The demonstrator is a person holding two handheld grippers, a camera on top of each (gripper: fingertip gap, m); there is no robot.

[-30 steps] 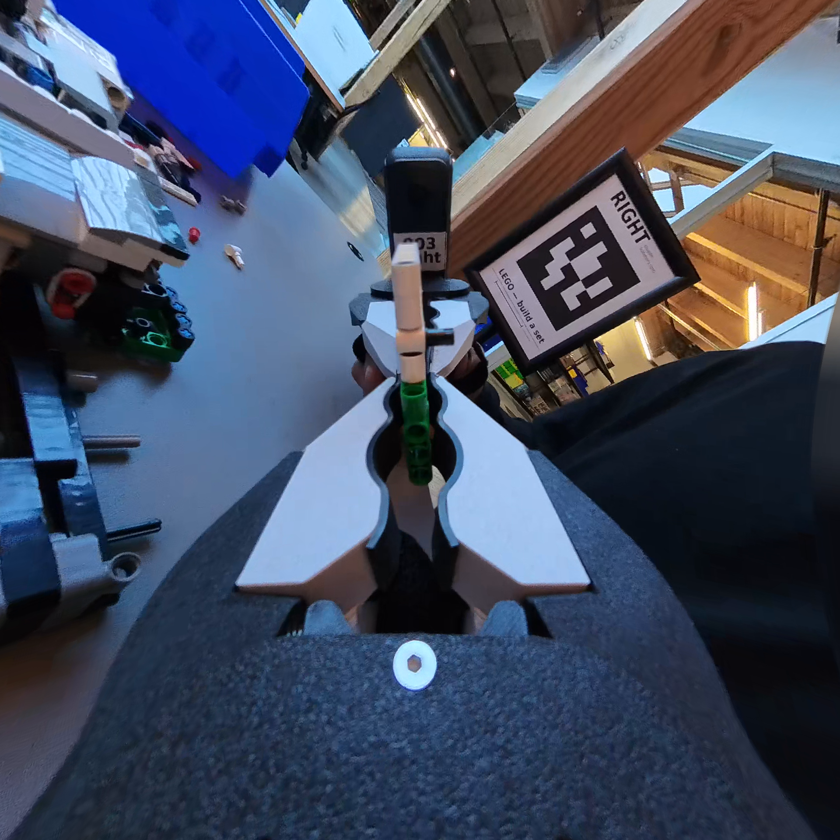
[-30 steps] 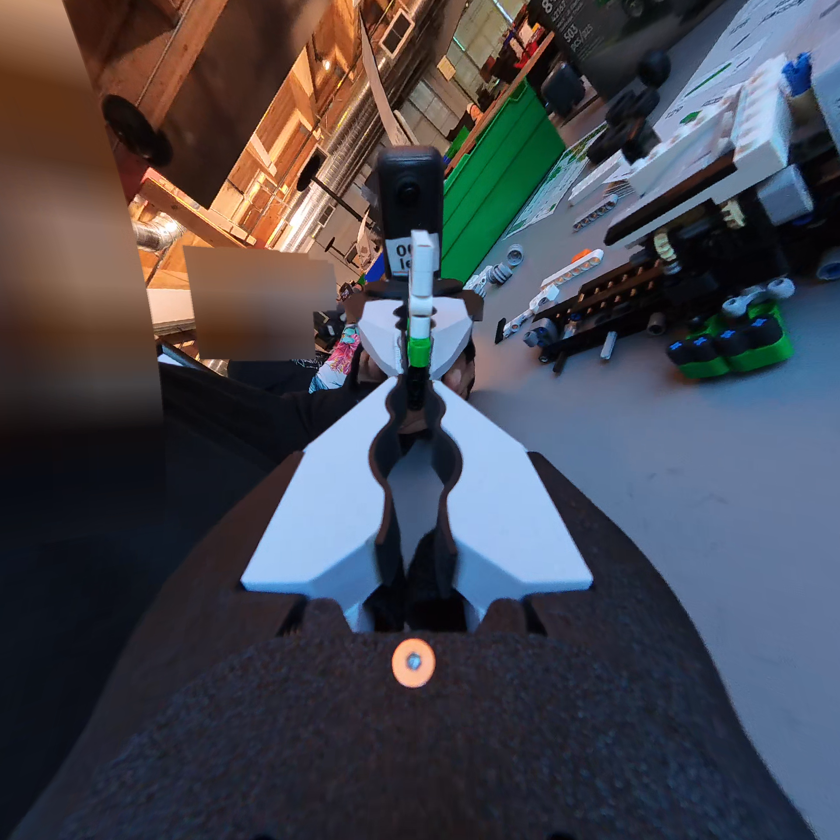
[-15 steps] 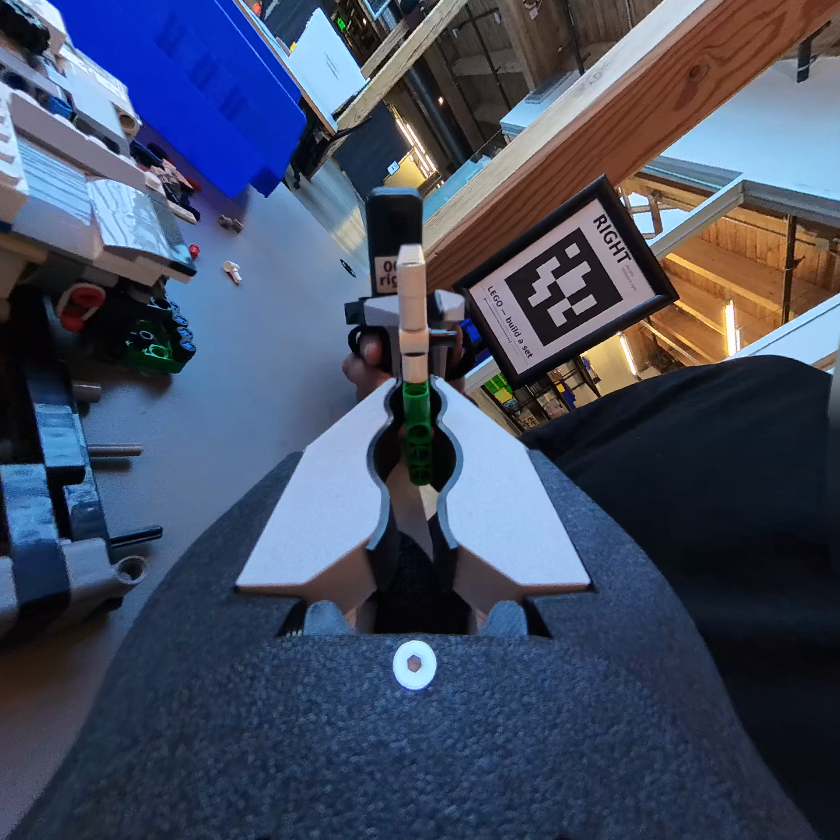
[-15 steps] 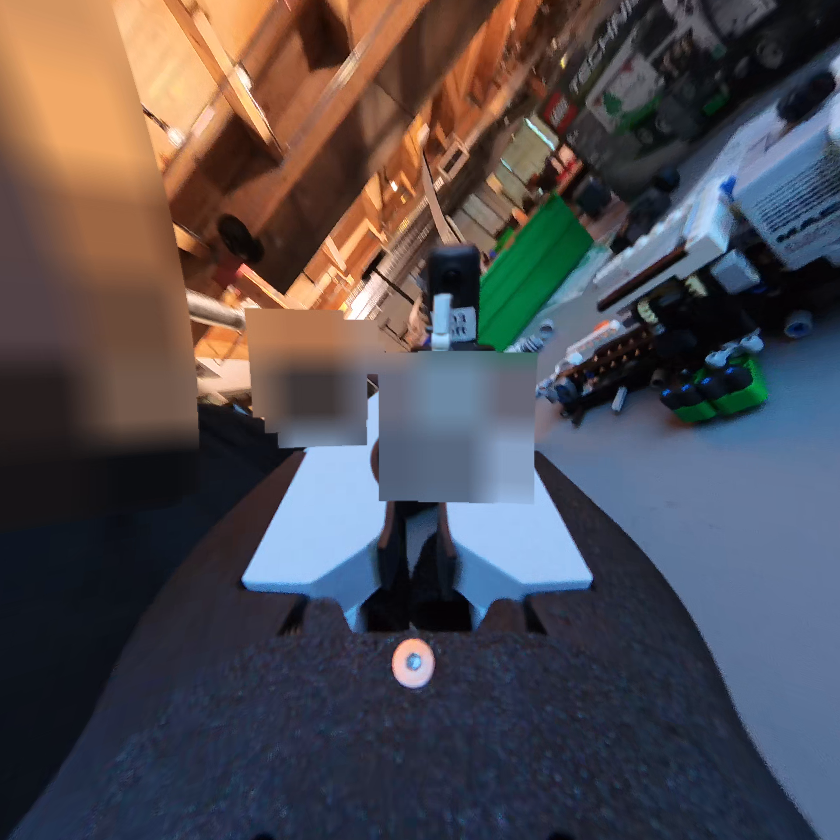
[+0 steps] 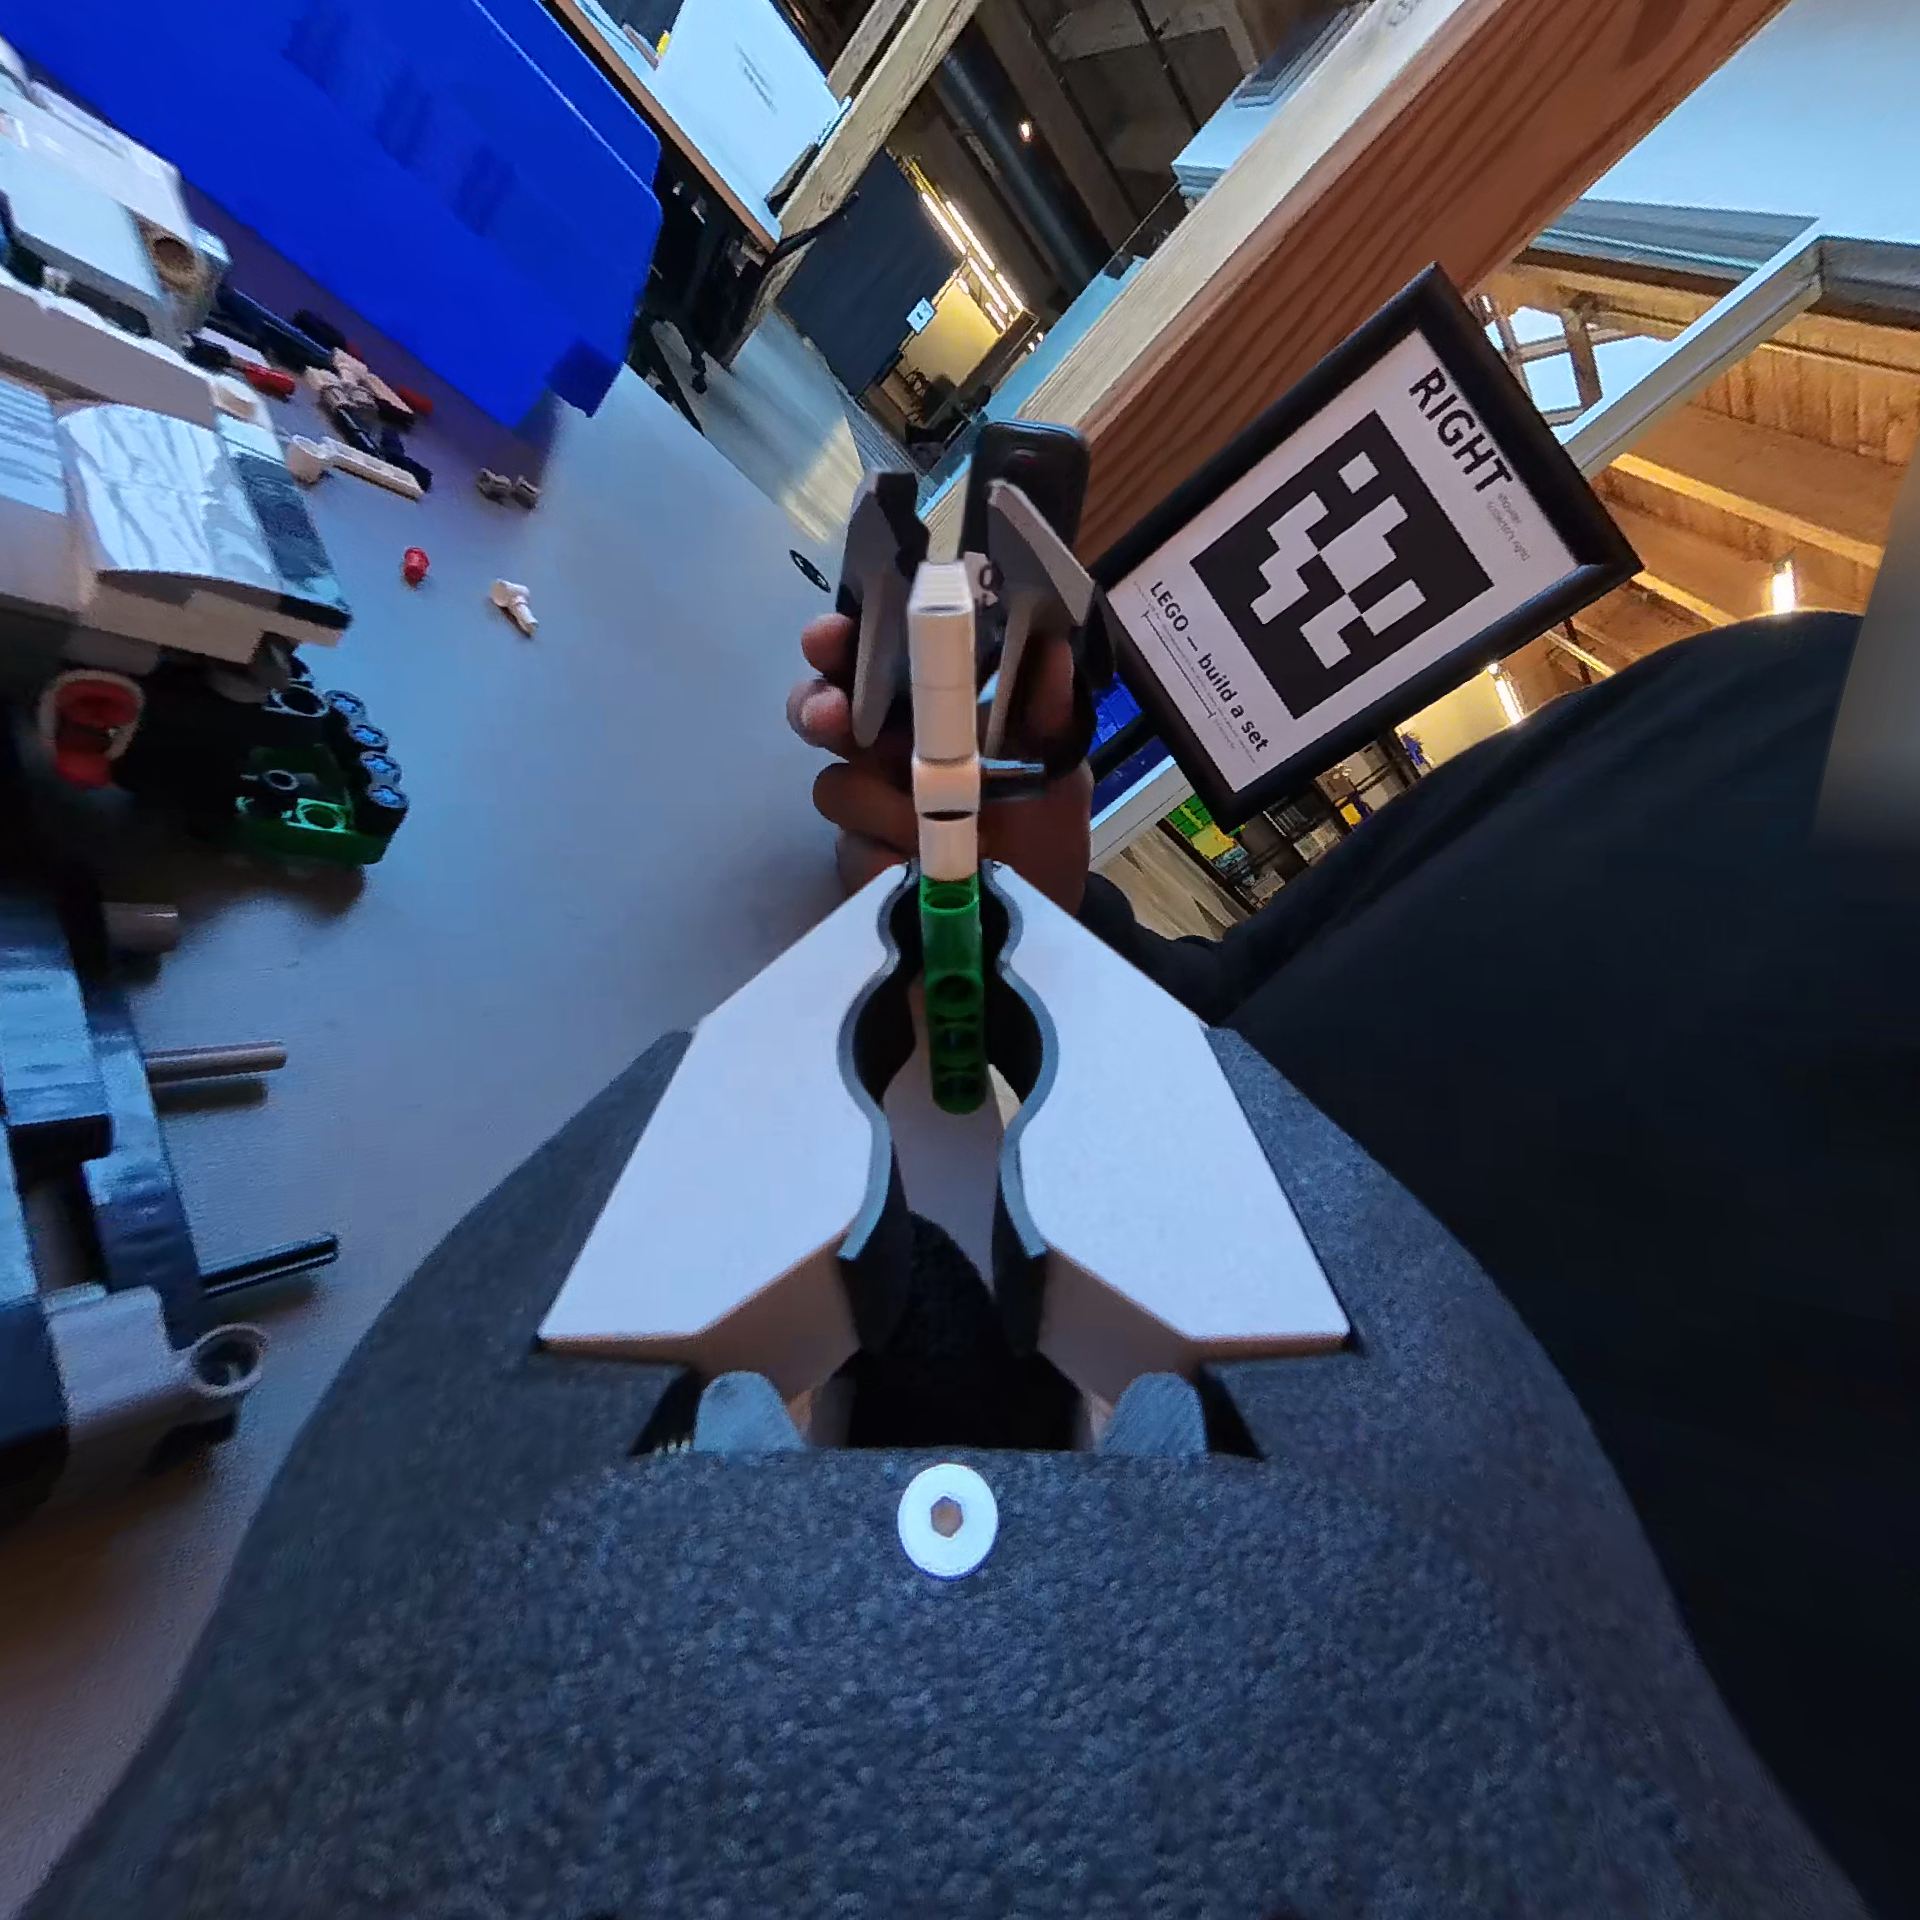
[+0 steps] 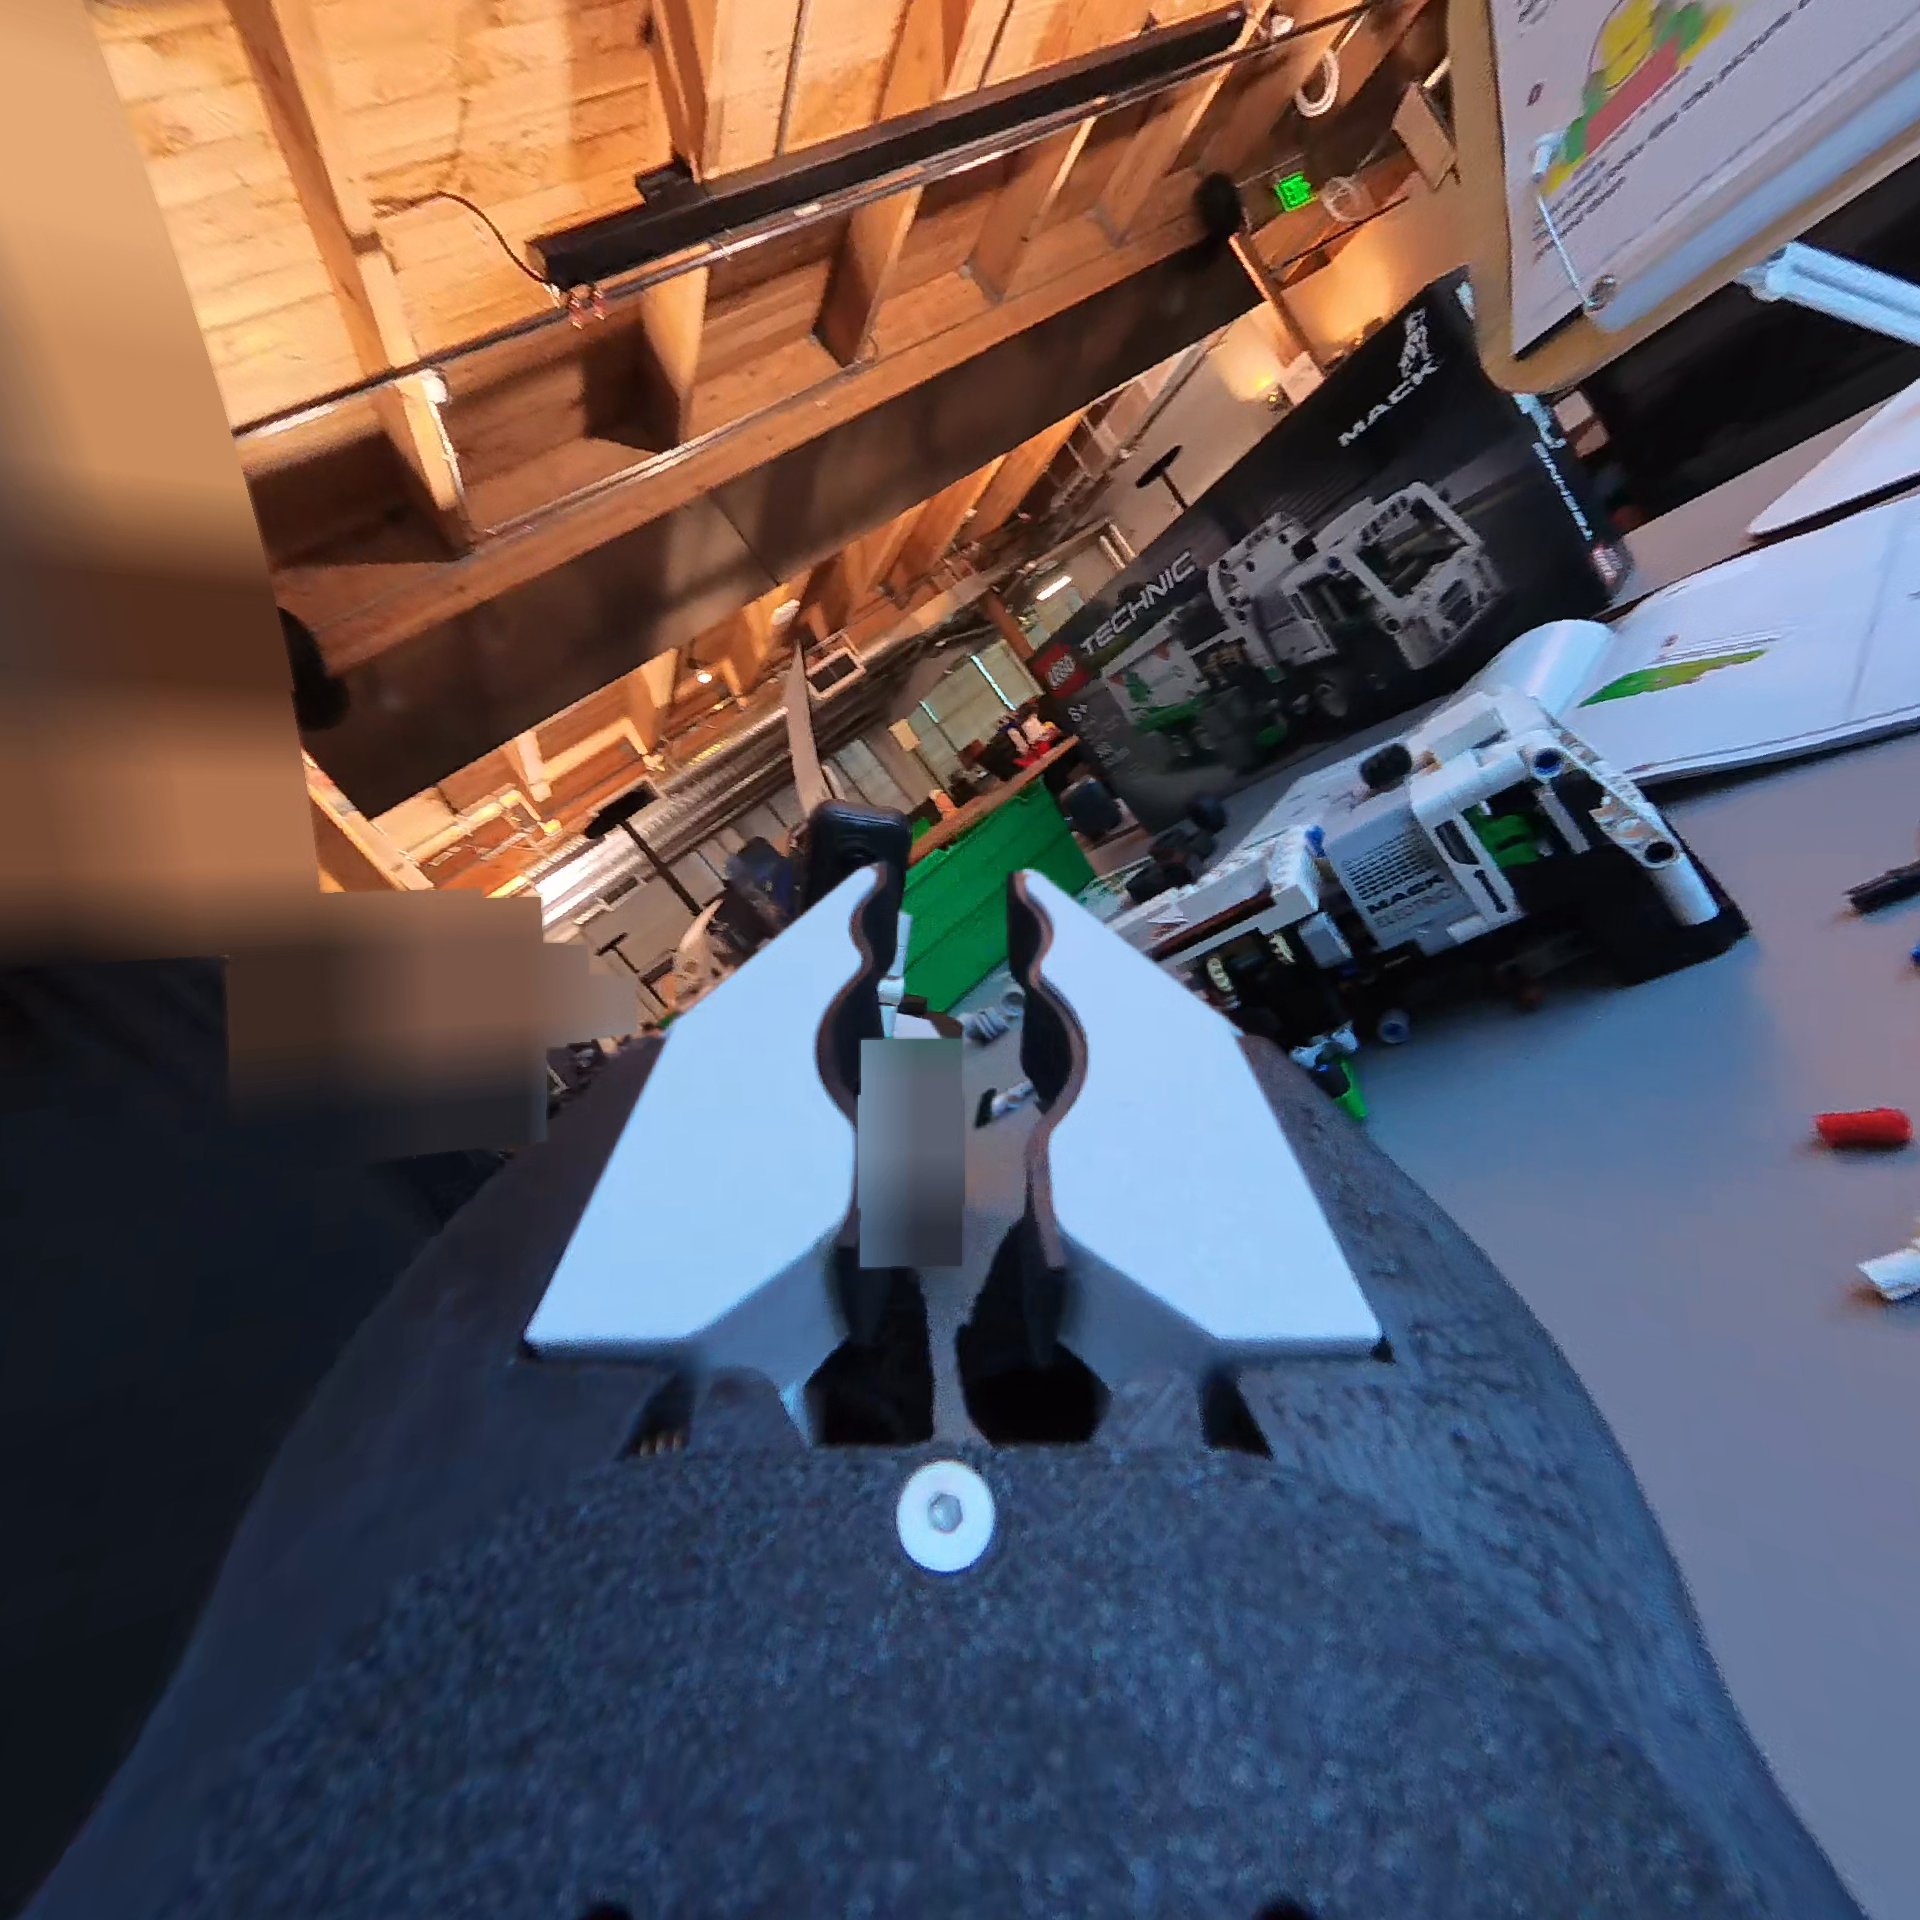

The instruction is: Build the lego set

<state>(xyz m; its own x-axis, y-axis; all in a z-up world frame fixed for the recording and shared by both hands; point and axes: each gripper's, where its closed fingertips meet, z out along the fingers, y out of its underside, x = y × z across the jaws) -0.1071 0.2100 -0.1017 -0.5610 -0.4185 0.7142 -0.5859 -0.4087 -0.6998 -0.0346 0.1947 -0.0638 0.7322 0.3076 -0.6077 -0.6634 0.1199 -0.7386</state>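
Observation:
My left gripper (image 5: 951, 883) is shut on a green beam (image 5: 954, 997). A white beam (image 5: 943, 707) joined to it sticks out forward past the fingertips. My right gripper (image 5: 951, 613) faces it from beyond. Its jaws stand apart on either side of the white beam's far end, and a hand holds it. In the right wrist view the right gripper (image 6: 948, 888) is open and empty. The white beam (image 6: 894, 977) shows small between its fingers, partly under a blur patch. The white truck model (image 6: 1455, 862) stands on the grey table (image 6: 1558, 1195).
The truck model (image 5: 156, 540) and a green and black subassembly (image 5: 312, 800) lie to the left. A blue bin (image 5: 416, 177) stands behind, a framed marker sign (image 5: 1351, 561) on the right. The set's box (image 6: 1351, 582), open booklet (image 6: 1766, 644) and loose red pin (image 6: 1860, 1127) are on the table. Spacing between my two grippers at the tips: around 9 cm.
My right gripper has opened, let go of the white beam, drawn back a little and tilted upward. My left gripper still holds the green beam in place.

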